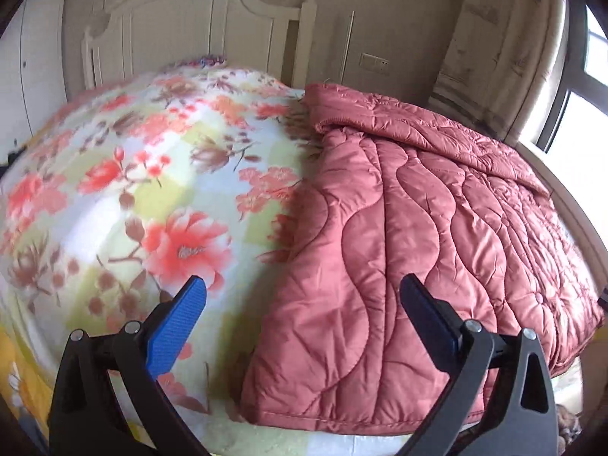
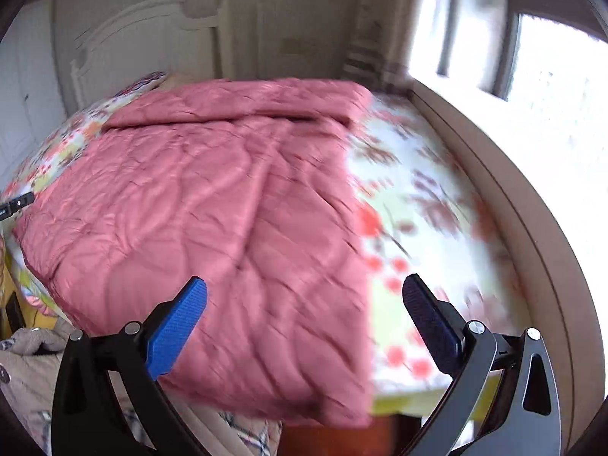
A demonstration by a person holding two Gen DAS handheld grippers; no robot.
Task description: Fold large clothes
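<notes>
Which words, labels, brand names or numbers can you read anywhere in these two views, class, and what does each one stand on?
None can be read.
The pink quilted garment shows only stitching.
The floral bedspread carries only a flower print.
The wall switch plate shows no legible marking.
A small dark piece at the left edge of the right wrist view may carry marks, too small and blurred to read.

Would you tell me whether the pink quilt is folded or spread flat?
Folded: the pink quilt lies doubled, its top edge turned back, covering only part of the bed.
</notes>
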